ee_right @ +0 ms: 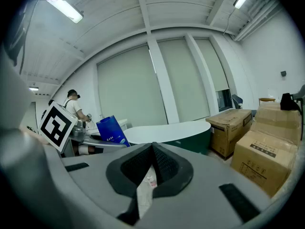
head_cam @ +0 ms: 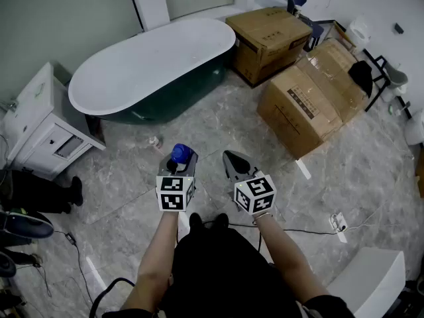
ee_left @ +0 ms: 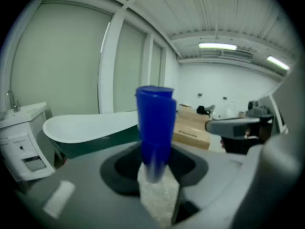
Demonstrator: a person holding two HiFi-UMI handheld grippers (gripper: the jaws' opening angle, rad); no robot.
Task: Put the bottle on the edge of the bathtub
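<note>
Blue bottle (ee_left: 155, 128), seemingly upright, in left tool (head_cam: 179, 165)

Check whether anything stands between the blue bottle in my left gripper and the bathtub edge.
Nothing visible blocks it. Bare floor lies between the blue bottle, held in the left gripper, and the bathtub. One small item sits low on the floor by its base.
</note>
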